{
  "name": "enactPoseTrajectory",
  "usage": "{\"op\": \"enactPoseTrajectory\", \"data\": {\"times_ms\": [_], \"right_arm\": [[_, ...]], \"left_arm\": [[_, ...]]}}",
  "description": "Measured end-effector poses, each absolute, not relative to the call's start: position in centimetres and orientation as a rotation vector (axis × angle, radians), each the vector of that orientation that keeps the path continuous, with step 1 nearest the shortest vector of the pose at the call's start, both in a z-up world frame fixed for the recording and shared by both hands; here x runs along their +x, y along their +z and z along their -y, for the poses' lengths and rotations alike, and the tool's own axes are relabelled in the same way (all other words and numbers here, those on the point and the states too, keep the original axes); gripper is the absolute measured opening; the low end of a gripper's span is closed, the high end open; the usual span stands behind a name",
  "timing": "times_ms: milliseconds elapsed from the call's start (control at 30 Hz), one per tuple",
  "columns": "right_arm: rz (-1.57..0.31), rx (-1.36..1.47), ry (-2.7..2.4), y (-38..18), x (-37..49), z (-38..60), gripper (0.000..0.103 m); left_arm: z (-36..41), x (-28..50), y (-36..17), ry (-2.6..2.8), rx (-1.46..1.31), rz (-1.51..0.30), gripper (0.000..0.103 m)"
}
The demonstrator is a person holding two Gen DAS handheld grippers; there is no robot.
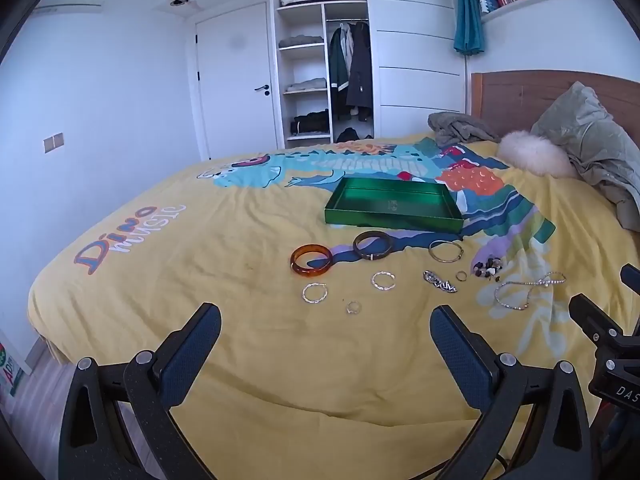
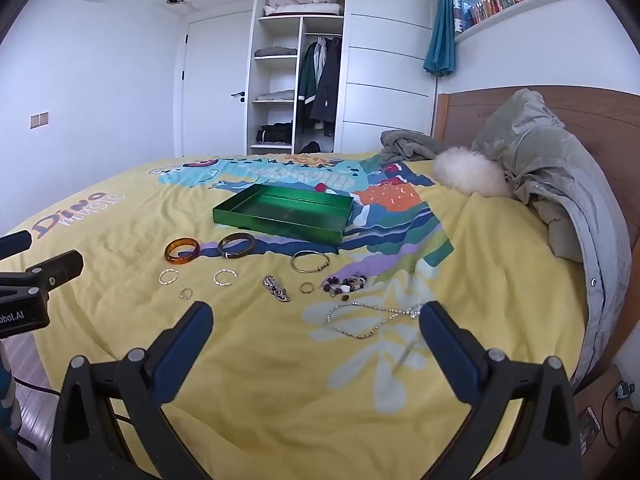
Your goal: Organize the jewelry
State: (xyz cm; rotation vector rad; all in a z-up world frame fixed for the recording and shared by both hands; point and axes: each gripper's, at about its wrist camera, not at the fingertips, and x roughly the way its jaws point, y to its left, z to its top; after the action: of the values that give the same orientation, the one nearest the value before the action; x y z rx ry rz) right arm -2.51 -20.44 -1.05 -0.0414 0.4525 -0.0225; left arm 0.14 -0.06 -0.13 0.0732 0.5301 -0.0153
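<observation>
Both the left gripper [image 1: 326, 320] and the right gripper [image 2: 316, 318] stand with jaws wide apart and nothing between them, hovering above the near part of the yellow bedspread [image 1: 240, 360]. The jewelry lies loose on the bedspread: an amber bangle [image 1: 311, 260], a dark bangle [image 1: 373, 244], a metal bangle [image 1: 445, 251], small rings, a beaded piece and a chain necklace [image 2: 368, 320]. The green tray [image 1: 394, 205] sits just beyond them.

Glossy green tray [image 1: 394, 222], amber plastic bangle [image 1: 311, 260], cloth bedspread [image 1: 280, 360], wooden headboard [image 1: 520, 96]
</observation>
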Motion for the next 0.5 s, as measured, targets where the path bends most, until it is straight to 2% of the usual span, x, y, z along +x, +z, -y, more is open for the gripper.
{"op": "enactPoseTrajectory", "data": {"times_ms": [500], "right_arm": [[-0.452,-0.041,-0.024,-1.14,-2.42,20.53,0.103]], "left_arm": [[-0.22,0.02,-0.25,-0.011,0.07,-0.526,0.103]]}}
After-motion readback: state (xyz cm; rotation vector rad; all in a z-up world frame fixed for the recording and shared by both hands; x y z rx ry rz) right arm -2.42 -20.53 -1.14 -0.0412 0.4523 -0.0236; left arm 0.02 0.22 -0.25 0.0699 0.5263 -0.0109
